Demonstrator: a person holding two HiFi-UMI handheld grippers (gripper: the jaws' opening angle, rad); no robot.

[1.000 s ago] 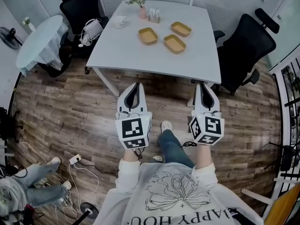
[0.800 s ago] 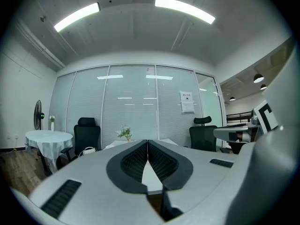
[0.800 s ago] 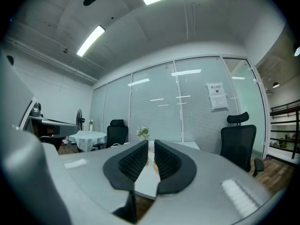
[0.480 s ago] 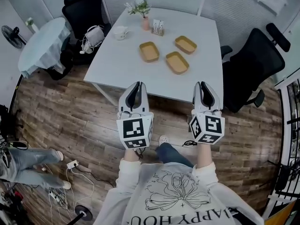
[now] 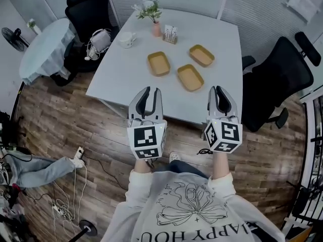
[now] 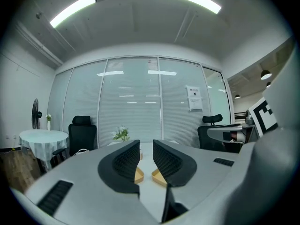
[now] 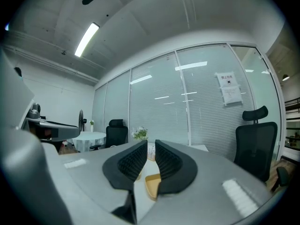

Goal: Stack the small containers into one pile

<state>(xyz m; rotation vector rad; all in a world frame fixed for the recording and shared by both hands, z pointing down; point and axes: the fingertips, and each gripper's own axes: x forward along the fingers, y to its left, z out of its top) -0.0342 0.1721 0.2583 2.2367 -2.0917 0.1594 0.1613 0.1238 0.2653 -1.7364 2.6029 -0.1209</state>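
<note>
- Table (image 5: 121,69): white top. It carries all three containers near its middle, each apart from the others and none stacked yet.
- Left gripper (image 5: 150,91): tips over the table's near edge. The jaws have just been opening and stand slightly spread, with nothing between them.
- Right gripper (image 5: 220,88): alongside, also at the near edge. The jaws have just been opening to a narrow gap, with nothing between them.
- Containers: left container (image 5: 158,63), front container (image 5: 190,77), rear container (image 5: 202,55). All are shallow, open-topped tan trays.
  - Expect them to be light and stiff, and likely to slide on the smooth top if nudged.
  - Recommended hold: pinch one rim wall, one jaw inside and one outside.
- Relative position: all three containers lie ahead of both grippers, clear of the tips.
  - The front container is nearest, between the two lines of approach.
  - The left container sits ahead of the left gripper.
</note>
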